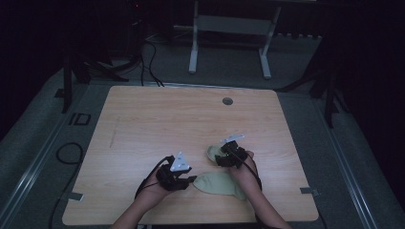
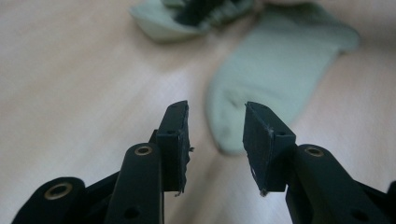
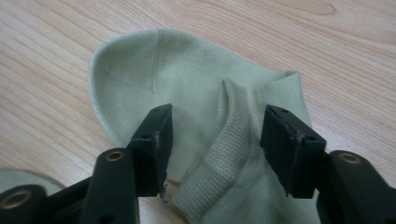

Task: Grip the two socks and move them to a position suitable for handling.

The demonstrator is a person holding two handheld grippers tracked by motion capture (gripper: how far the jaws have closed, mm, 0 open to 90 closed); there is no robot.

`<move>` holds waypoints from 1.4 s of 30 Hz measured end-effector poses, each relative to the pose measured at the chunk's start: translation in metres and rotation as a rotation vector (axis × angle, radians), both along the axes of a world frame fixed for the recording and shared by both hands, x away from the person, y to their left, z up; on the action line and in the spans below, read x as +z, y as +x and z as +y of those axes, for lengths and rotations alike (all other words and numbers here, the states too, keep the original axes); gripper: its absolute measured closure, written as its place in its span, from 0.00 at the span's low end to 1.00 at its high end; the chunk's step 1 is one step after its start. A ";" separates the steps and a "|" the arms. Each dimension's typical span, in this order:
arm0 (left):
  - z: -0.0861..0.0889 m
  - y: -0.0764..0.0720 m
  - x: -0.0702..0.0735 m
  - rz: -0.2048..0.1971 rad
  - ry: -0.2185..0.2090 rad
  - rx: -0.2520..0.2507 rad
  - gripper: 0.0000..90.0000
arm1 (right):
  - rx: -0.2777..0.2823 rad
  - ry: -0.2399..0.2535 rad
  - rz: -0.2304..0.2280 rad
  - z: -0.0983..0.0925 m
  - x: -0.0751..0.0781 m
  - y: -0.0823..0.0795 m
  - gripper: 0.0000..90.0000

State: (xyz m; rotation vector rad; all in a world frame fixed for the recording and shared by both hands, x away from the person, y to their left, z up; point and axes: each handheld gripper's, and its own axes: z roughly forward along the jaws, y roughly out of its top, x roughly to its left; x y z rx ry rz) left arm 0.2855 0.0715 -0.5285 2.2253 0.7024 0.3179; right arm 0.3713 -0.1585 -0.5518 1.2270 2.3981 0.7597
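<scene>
Right gripper view: the right claw (image 3: 215,149) is spread, unclenched, over a folded pale-green knitted sock (image 3: 187,93); the left claw (image 2: 215,140) is released too.

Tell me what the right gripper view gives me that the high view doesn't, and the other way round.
Right gripper view alone: the ribbed cuff folded over the far sock, lying between the open right claw jaws, pads apart from it. High view alone: the left claw beside the near sock, both forearms, and the table edges. Both: pale green sock on light wood.
</scene>
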 end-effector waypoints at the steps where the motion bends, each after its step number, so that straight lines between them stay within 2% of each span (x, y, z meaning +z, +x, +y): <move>1: -0.002 0.005 0.003 -0.005 0.004 0.001 0.67 | 0.006 0.006 0.005 0.000 0.000 0.000 0.45; 3: -0.007 0.014 0.009 -0.013 0.009 0.007 0.67 | 0.011 0.006 0.013 -0.001 0.002 -0.002 0.45; 4: -0.007 0.014 0.009 -0.013 0.009 0.007 0.67 | 0.011 0.006 0.013 -0.001 0.002 -0.002 0.45; 5: -0.011 0.021 0.014 -0.016 -0.006 0.002 0.67 | 0.015 0.009 0.004 -0.003 0.004 -0.003 0.45; 8: -0.022 0.031 0.022 -0.027 -0.015 -0.015 0.67 | 0.025 0.055 -0.013 -0.014 0.019 -0.011 0.46; 9: -0.027 0.035 0.024 -0.035 -0.015 -0.020 0.67 | 0.025 0.055 -0.013 -0.014 0.019 -0.011 0.46; 13: -0.050 0.054 0.026 -0.027 -0.003 -0.042 0.67 | 0.063 0.043 -0.014 -0.014 0.022 -0.018 0.55; 14: -0.054 0.058 0.025 -0.027 0.004 -0.046 0.70 | 0.070 0.043 -0.011 -0.014 0.020 -0.020 0.60; 15: -0.059 0.062 0.023 -0.022 0.013 -0.046 0.71 | 0.075 0.045 -0.002 -0.014 0.019 -0.020 0.61; 18: -0.073 0.074 0.015 -0.016 0.076 -0.058 0.75 | 0.091 0.028 0.015 -0.015 0.014 -0.020 0.67; 21: -0.078 0.084 0.004 -0.002 0.160 -0.058 0.82 | 0.101 0.017 0.027 -0.014 0.009 -0.021 0.70; 22: -0.078 0.086 -0.001 0.007 0.175 -0.052 0.85 | 0.103 0.006 0.027 -0.014 0.008 -0.021 0.71; 26: -0.073 0.090 -0.011 0.021 0.225 -0.032 0.98 | 0.114 -0.012 0.033 -0.014 0.004 -0.021 0.79; 28: -0.072 0.091 -0.014 0.027 0.229 -0.028 0.99 | 0.115 -0.012 0.031 -0.015 0.004 -0.021 0.81; 29: -0.068 0.093 -0.021 0.039 0.226 -0.016 0.99 | 0.116 -0.019 0.026 -0.014 0.003 -0.021 0.88; 30: -0.068 0.093 -0.021 0.039 0.226 -0.016 0.99 | 0.116 -0.019 0.026 -0.014 0.003 -0.021 0.88; 31: -0.067 0.093 -0.021 0.036 0.225 -0.011 0.99 | 0.116 -0.016 0.030 -0.014 0.004 -0.020 0.91; 35: -0.069 0.089 -0.023 -0.011 0.247 -0.024 0.99 | 0.116 0.002 0.031 -0.014 0.008 -0.020 0.94; 39: -0.068 0.088 -0.023 -0.012 0.240 -0.027 0.99 | 0.114 0.031 0.019 -0.018 0.018 -0.021 0.94; 42: -0.066 0.087 -0.025 -0.030 0.232 -0.033 0.99 | 0.095 0.065 0.004 -0.029 0.030 -0.018 0.94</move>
